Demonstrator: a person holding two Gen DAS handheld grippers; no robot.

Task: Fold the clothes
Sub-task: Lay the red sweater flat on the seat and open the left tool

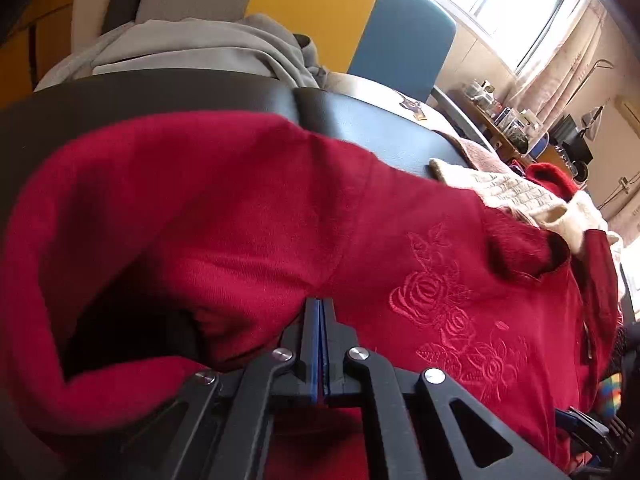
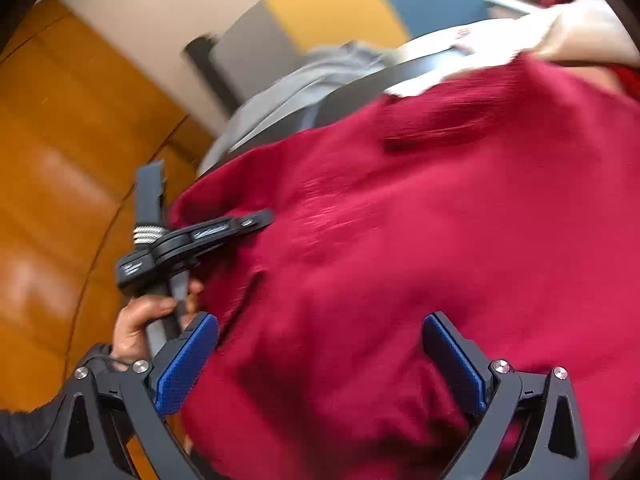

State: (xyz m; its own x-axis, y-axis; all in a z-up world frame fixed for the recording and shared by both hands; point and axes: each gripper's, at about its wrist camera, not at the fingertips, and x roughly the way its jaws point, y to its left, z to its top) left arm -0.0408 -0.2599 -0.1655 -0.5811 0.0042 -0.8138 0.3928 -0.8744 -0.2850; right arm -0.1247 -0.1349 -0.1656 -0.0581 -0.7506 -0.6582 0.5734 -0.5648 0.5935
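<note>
A red knitted sweater (image 1: 248, 208) with embroidered roses (image 1: 452, 308) lies spread over a black table (image 1: 380, 128). My left gripper (image 1: 320, 304) is shut, its blue pads pressed together on a pinch of the sweater near a seam; the cloth beside it is raised, with a dark hollow under it. In the right wrist view, the left gripper (image 2: 258, 216) bites the sweater's left edge, held by a hand (image 2: 136, 320). My right gripper (image 2: 320, 360) hovers over the red sweater (image 2: 440, 220), jaws wide open, with only cloth below its blue pads (image 2: 188, 360).
A grey garment (image 1: 200, 48) lies at the table's far edge, and a cream knit garment (image 1: 512, 192) lies to the right over the sweater's far part. Yellow and blue panels (image 1: 320, 12) stand behind. An orange wooden floor (image 2: 60, 160) lies left of the table.
</note>
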